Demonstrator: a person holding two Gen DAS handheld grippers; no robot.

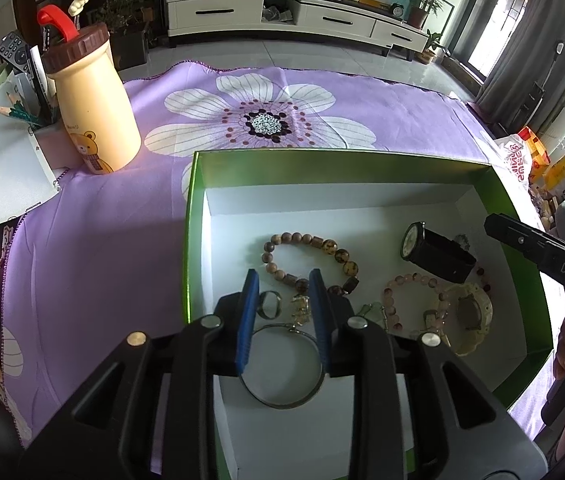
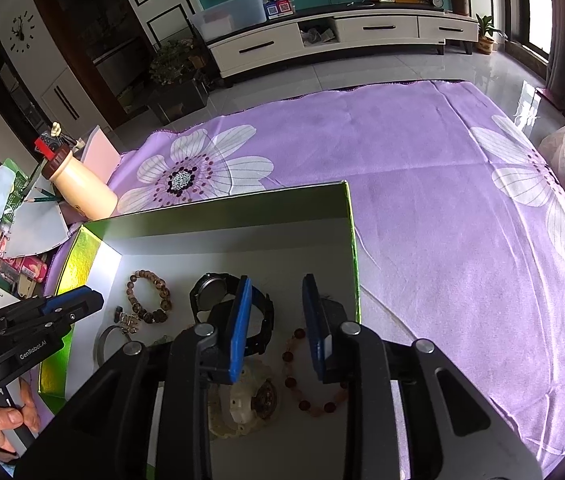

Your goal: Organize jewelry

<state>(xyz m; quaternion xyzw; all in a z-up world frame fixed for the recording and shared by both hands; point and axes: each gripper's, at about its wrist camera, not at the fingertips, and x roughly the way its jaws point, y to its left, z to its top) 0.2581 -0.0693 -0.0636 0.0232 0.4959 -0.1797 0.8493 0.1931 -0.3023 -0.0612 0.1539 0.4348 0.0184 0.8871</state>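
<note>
A shallow green cardboard box with a white inside point(image 1: 198, 200) rests on a purple cloth printed with white flowers point(image 1: 362, 92) that covers the tabletop; all the jewelry lies loose on the box floor. The left hand-held gripper point(image 1: 284, 312) hangs over the near left part of the box, its blue pads slightly apart and holding nothing; a small metal ring point(image 1: 268, 305) and the upper arc of a thin silver wire bangle point(image 1: 282, 364) show between them, apparently untouched. The right hand-held gripper point(image 2: 276, 324) hovers over the right part, likewise slightly parted and empty; a black wristwatch with a round dial point(image 2: 218, 298) lies beyond its left pad, and a pink bead bracelet point(image 2: 306, 384) lies below the gap.

A brown wooden bead bracelet point(image 1: 306, 256) sits toward the middle; a cream-coloured watch with a chunky strap point(image 1: 470, 312) lies at the near right.

Handling, by judgement: every piece looks light; the bead bracelets are limp and will sag, so pinch across a few beads; the bangle is stiff, thin and slippery, best nipped across the wire; the watches are firmer, best taken by the strap, sparing the dial glass; the ring is tiny and may skid away.
</note>
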